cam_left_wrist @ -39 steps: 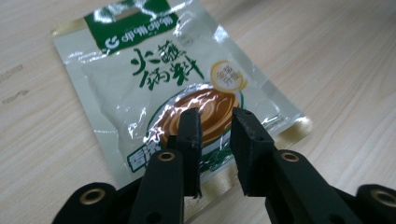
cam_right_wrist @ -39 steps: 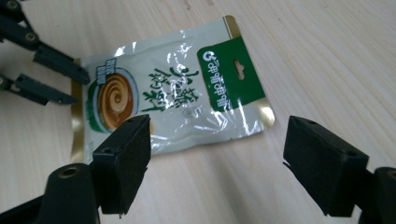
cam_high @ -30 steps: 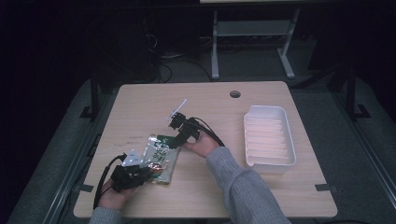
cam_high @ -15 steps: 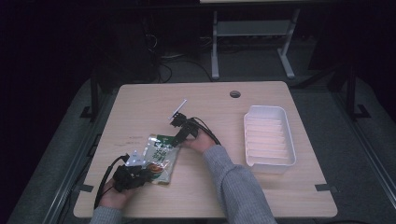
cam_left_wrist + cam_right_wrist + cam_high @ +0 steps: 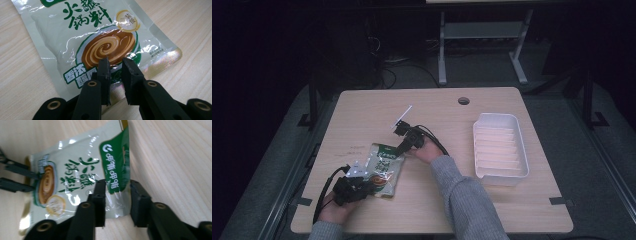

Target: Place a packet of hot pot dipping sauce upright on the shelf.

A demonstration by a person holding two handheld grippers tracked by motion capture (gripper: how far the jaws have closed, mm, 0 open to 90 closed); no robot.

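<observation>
Two grippers are set at opposite ends of the pouch (image 5: 384, 167), which lies flat on the table (image 5: 512, 210). The left gripper (image 5: 115, 75) is clamped on its bottom seam; the right gripper (image 5: 117, 195) has just been closing, its jaws astride the top edge, contact unclear.

My two black claws and grey sleeves

Each claw (image 5: 115, 75) has flat matte jaws with brass-ringed screw holes; a black cable (image 5: 323, 192) loops from the left one, and my sleeve (image 5: 464, 197) is grey knit.
</observation>
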